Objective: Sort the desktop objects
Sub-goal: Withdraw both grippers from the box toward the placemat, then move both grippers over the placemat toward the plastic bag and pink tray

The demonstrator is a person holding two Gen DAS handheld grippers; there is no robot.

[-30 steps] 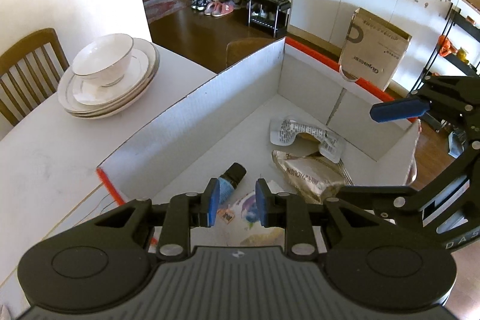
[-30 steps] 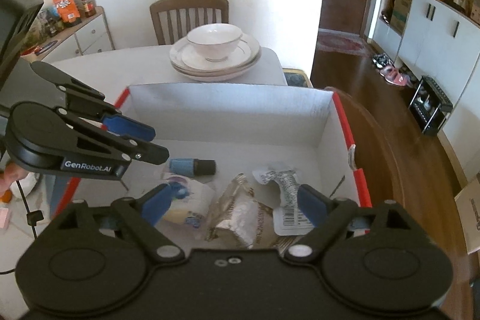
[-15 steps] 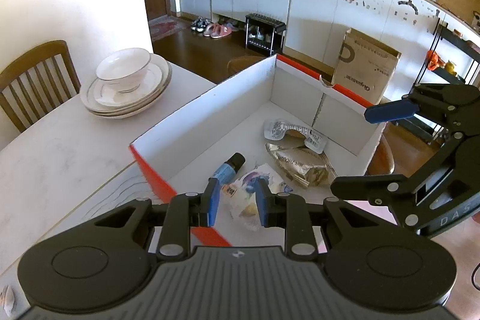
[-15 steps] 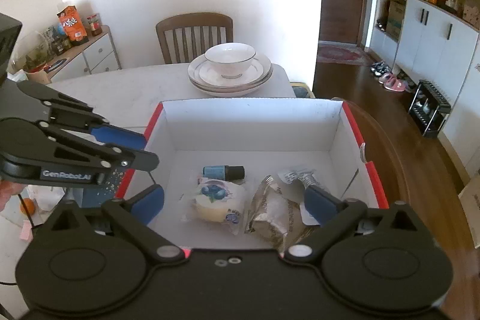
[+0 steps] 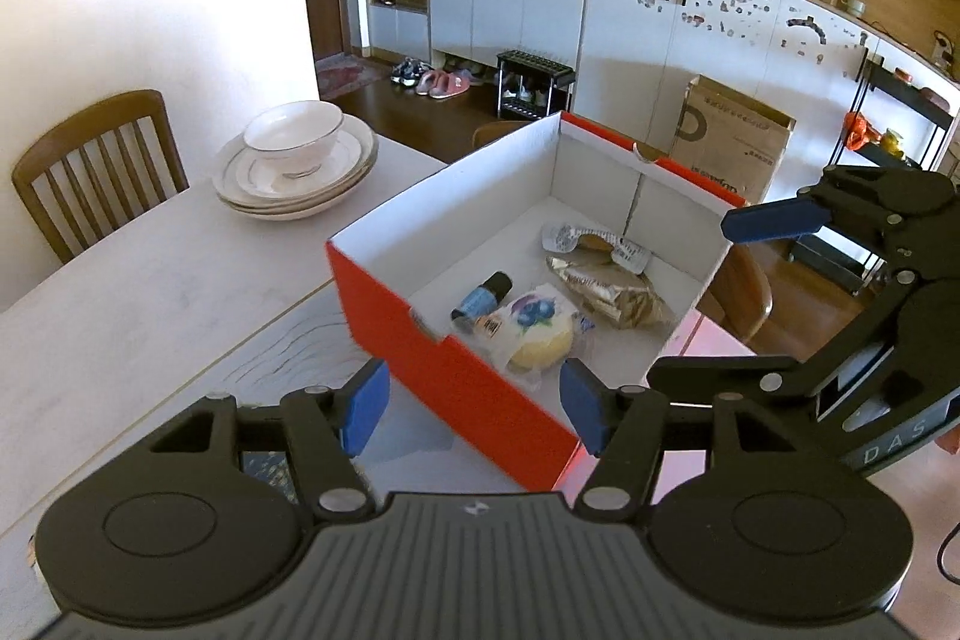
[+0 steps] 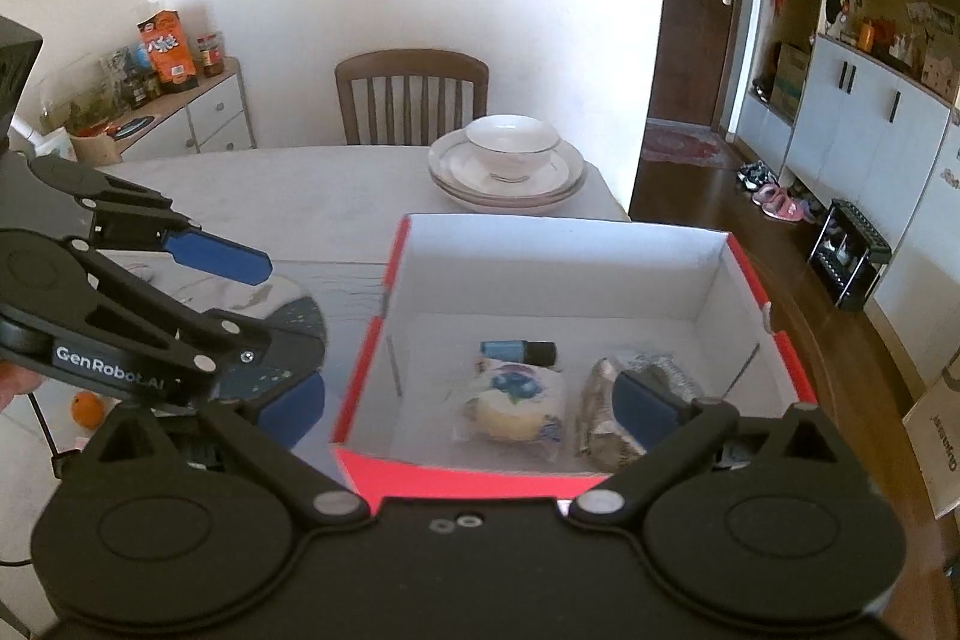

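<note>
- Pale, faintly veined stone-look bench (image 5: 138, 292) carries everything; its wide bare stretch lies between the box and the stacked dishes, and its far edge drops to a dark wood floor (image 6: 678, 184).
- Red-sided cardboard box (image 5: 456, 370) with white inner walls stands open near the bench's right edge, one corner turned toward the left wrist camera; a notch is cut in its near rim.
- Stack of white plates (image 6: 510, 181) with a white bowl (image 5: 294, 139) on top sits well apart from the box, near a wooden chair (image 5: 90, 160).
- Left gripper (image 5: 474, 409) hangs outside the box, above its near red wall; its blue jaws are opening and nothing is between them.
- Right gripper (image 6: 468, 415) hovers over the box's near rim, jaws spread wide and gripping nothing; one pad sits outside the left wall, the other above the box's interior.
- Crumpled gold foil packet (image 5: 606, 289) lies on the box floor toward the right wall, with a clear wrapper (image 5: 594, 241) behind it, touching.
- Wrapped round pastry (image 6: 516, 403), yellow with a blueberry print on its film, lies mid-floor just beside the foil packet.
- Small blue bottle with black cap (image 6: 519, 351) lies on its side against the pastry's far edge.
- The box floor beyond these four is bare white to the far wall.
</note>
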